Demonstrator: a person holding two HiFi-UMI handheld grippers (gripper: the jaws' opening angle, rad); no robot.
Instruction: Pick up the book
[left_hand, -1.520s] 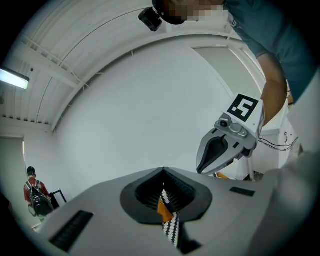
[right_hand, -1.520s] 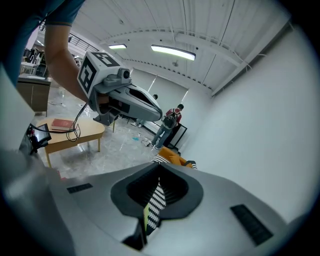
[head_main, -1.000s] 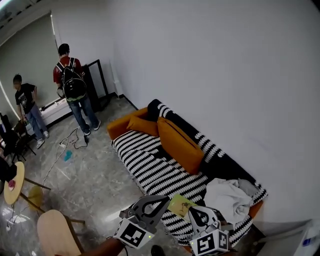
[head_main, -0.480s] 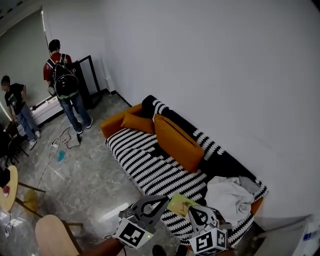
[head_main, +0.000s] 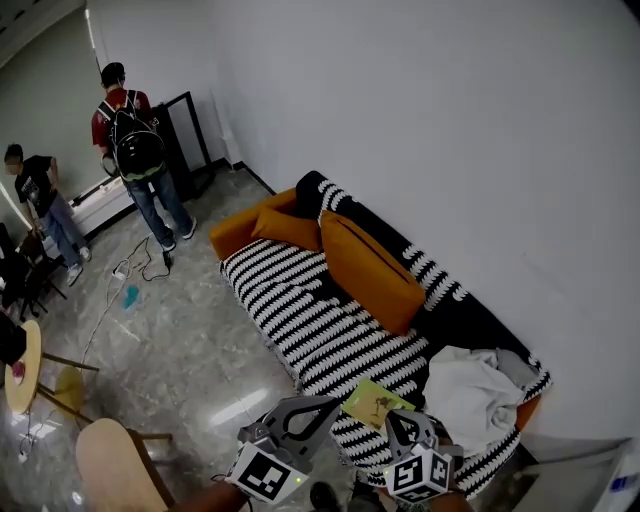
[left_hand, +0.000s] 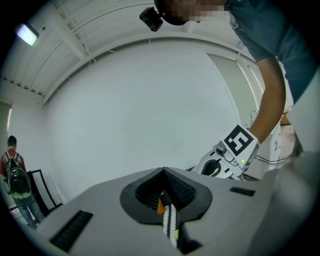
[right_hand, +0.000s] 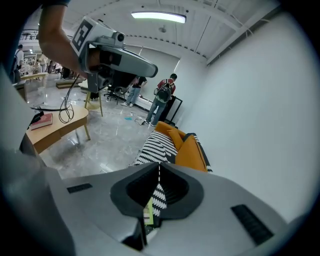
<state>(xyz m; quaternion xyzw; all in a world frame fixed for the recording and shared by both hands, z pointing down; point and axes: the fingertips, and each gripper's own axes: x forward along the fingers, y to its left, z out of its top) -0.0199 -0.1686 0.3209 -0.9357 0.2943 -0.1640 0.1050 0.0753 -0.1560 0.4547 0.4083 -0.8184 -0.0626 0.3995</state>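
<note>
Book (head_main: 375, 403) untouched on sofa (head_main: 300, 330) front edge. L gripper (head_main: 332, 402) & R gripper (head_main: 393, 417) both closed, empty, nearby. Grasp + lift not done yet.

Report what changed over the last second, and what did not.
The right tool sank slightly toward the front edge of the sofa, near the book. The left tool barely shifted. Nothing was gripped or released: both tools stay shut and empty. The book still lies flat on the striped seat, the white cloth lies near it, and the person with the backpack remains by the far wall.
</note>
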